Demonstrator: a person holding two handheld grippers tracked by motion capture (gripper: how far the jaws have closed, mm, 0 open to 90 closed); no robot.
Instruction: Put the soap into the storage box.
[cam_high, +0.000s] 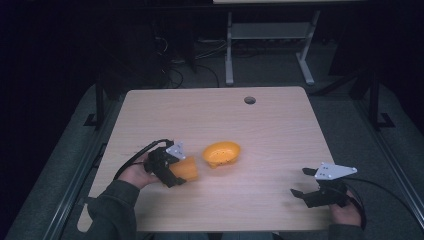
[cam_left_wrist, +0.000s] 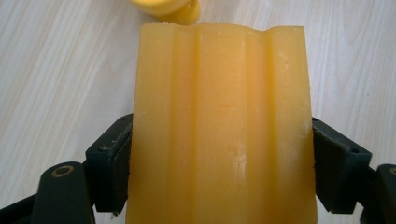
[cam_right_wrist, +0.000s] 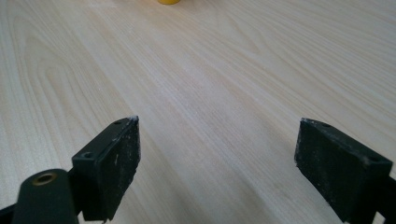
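A ridged orange-yellow block (cam_left_wrist: 219, 126) sits clamped between the two black jaws of my left gripper (cam_high: 176, 170), at the table's front left; the same block (cam_high: 187, 169) pokes out toward the table's middle. Just beyond it lies a yellow bowl (cam_high: 221, 153), tipped on its side with its opening facing the person. A sliver of that bowl (cam_left_wrist: 166, 9) appears past the block's far end. My right gripper (cam_high: 305, 182) rests low at the front right, jaws wide apart with bare wood between the pads (cam_right_wrist: 119, 161).
The light wooden table (cam_high: 260, 130) has a round cable hole (cam_high: 249, 100) near its far edge. Beyond it stand white desk legs (cam_high: 229, 50) on a dark floor with cables. The person's sleeve (cam_high: 112, 207) enters at the bottom left.
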